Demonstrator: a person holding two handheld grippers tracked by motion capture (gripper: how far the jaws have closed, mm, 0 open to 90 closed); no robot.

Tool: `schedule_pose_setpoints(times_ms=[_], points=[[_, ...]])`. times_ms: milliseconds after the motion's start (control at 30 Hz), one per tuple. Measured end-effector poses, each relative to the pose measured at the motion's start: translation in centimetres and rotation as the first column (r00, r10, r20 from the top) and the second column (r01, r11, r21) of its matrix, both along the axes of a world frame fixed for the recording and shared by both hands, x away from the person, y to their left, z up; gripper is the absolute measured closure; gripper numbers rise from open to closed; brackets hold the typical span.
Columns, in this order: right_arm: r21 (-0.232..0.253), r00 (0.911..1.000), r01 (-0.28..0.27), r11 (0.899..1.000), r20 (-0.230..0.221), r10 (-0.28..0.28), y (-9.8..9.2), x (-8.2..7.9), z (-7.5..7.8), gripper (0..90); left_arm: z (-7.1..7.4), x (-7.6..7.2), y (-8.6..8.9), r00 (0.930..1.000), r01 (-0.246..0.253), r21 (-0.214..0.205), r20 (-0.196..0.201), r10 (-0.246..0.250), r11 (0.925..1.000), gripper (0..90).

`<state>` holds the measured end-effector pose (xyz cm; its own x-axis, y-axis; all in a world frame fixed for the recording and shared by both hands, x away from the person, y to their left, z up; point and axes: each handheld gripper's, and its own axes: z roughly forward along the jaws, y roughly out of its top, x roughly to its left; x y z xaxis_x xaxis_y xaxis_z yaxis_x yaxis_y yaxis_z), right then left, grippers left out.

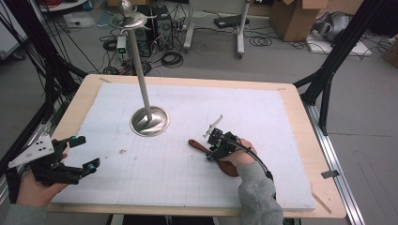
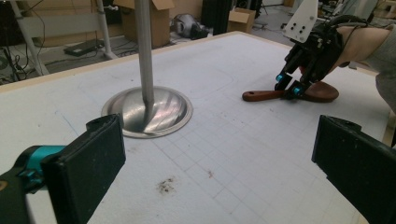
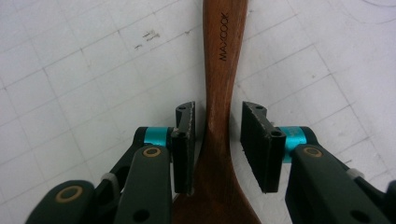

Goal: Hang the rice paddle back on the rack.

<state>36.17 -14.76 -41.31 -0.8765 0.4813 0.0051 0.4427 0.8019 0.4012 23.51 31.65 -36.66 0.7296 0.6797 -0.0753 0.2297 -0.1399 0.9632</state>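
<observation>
The table (image 1: 300,140) is carrying a white gridded mat, and a steel stand (image 1: 149,121) is rising from its round base near the middle; the left hand-held gripper (image 1: 80,154) is hovering at the near left edge with jaws standing wide and nothing between them; the right hand-held gripper (image 3: 217,140) is pointing down over a wooden spoon (image 3: 223,70), which is lying flat on the mat right of the stand, handle toward it; the jaws are straddling the neck just above the bowl, one pad looking close against the wood, the other still showing a gap, so not yet clamping; the spoon is looking light, stiff and smooth, so the narrow neck is seeming the best hold, though polished wood may be slipping.
</observation>
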Motion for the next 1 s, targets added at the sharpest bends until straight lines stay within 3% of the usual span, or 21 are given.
schedule_pose_setpoints(times_ms=[567,733,1000], points=[[-0.006,0.9997,0.021,1.000,-0.013,-0.022,0.09,-0.06,0.08,76.1,-0.07,0.05,-0.06,1.0000,-0.004,0.003,-0.002,0.005,1.0000,3.1],[0.010,0.9993,0.025,1.000,-0.027,-0.025,-0.05,0.04,0.10,76.6,-0.05,0.08,0.02,1.0000,-0.006,-0.001,0.000,0.006,1.0000,3.1],[0.053,0.9994,0.035,0.998,-0.010,-0.034,-0.49,0.01,0.47,76.7,0.08,0.09,0.13,0.9999,-0.014,0.000,0.008,0.014,0.9999,3.1]])
